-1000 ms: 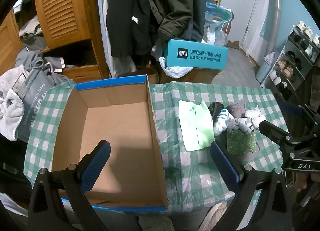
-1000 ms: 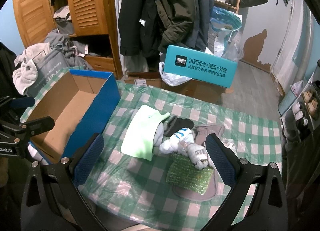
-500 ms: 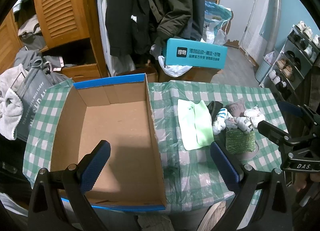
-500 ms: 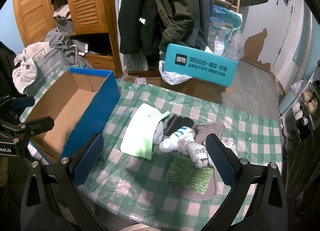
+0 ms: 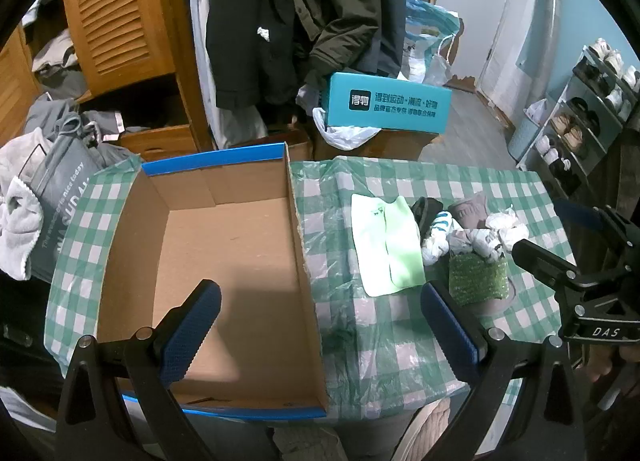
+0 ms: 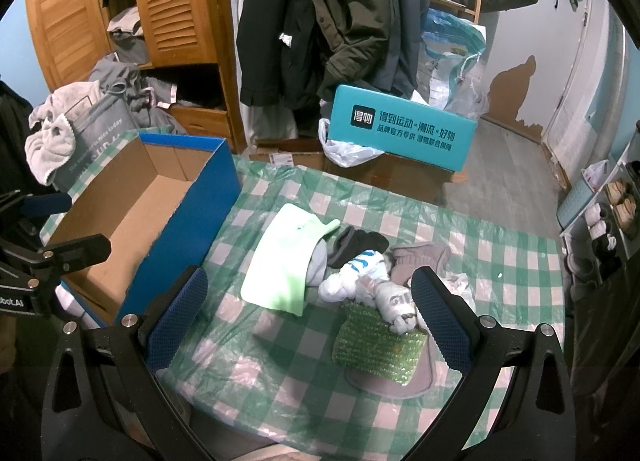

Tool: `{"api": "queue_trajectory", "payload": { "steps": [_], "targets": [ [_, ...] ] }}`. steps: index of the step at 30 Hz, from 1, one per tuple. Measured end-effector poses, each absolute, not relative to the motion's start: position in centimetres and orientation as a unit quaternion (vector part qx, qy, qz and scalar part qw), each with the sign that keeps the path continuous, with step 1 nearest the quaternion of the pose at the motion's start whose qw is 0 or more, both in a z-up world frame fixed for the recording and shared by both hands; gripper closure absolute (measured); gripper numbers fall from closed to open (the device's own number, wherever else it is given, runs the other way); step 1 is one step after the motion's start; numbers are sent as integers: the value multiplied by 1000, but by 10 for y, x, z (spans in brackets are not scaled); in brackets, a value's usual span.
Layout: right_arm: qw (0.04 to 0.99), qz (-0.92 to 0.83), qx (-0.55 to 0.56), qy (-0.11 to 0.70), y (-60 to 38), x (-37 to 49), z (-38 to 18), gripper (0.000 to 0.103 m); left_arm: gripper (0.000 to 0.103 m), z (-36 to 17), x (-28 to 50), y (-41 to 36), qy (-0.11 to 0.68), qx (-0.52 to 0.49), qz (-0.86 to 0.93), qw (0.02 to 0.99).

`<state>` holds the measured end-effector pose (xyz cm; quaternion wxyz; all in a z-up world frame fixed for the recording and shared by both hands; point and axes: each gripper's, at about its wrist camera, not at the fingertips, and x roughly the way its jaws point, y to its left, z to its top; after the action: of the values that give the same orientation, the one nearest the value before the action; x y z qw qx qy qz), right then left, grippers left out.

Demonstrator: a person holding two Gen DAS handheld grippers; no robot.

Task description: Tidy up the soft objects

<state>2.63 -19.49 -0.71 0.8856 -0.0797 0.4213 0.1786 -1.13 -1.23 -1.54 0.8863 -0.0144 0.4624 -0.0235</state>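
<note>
An empty blue-sided cardboard box (image 5: pixel 224 261) (image 6: pixel 132 221) stands on the left of the checked table. To its right lies a pile of soft things: a pale green cloth (image 5: pixel 386 245) (image 6: pixel 286 257), a dark sock (image 6: pixel 358 243), white rolled socks (image 5: pixel 438 235) (image 6: pixel 360 275), a brownish cloth (image 6: pixel 420 255) and a green textured pad (image 5: pixel 478 277) (image 6: pixel 378 343). My left gripper (image 5: pixel 320 327) hangs open over the box's near right corner. My right gripper (image 6: pixel 310 319) is open above the pile, holding nothing.
A teal printed box (image 6: pixel 402 129) sits on cartons behind the table. Coats (image 6: pixel 332 13) hang beyond, beside a wooden wardrobe (image 6: pixel 176 1). Grey clothes and a bag (image 5: pixel 52 189) are heaped at left. A shoe rack (image 5: pixel 580 121) stands at right.
Both grippers drifted only slightly; the scene shifted a little left and down in the left wrist view. Nothing was picked up or moved on the table.
</note>
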Motion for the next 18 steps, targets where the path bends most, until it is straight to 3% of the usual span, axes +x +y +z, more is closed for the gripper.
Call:
{"api": "queue_trajectory", "payload": {
  "steps": [18],
  "targets": [
    [885, 172, -77, 426, -207, 15, -29, 3, 2, -19, 4, -15, 488, -23, -34, 872]
  ]
}}
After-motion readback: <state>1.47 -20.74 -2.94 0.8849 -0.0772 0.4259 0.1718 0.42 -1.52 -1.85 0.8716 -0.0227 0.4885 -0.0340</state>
